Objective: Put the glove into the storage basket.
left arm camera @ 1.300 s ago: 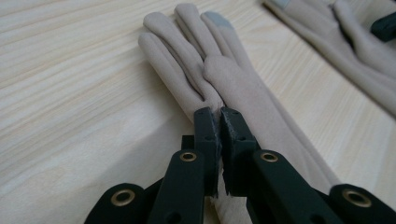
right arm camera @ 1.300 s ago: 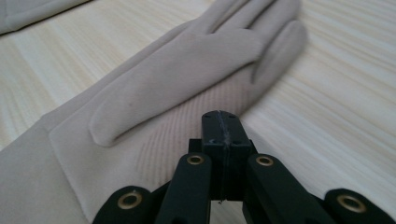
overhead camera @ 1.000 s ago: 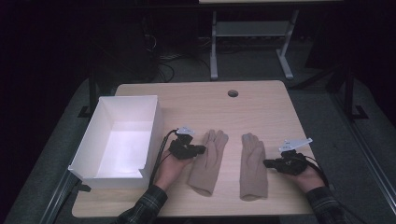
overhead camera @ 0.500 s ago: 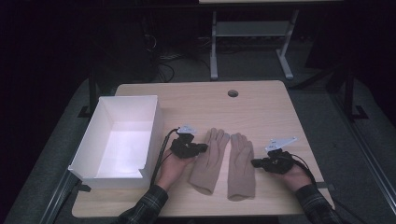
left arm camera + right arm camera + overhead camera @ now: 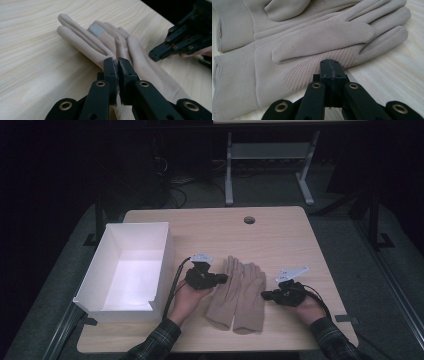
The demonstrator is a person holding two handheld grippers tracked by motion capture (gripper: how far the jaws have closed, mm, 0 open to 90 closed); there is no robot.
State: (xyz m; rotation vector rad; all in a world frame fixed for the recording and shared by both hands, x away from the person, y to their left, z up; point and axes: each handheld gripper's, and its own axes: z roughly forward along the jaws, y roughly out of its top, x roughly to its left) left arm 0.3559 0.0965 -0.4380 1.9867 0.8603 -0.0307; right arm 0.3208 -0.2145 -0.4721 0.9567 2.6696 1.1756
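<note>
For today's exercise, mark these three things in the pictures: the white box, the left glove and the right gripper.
white box (image 5: 162, 265): high view, on its right wall.
left glove (image 5: 224, 292): high view, on its palm.
right gripper (image 5: 265, 295): high view, at the tips of its shut jaws.

No readable text, label, brand, number or sign on anything in view.
</note>
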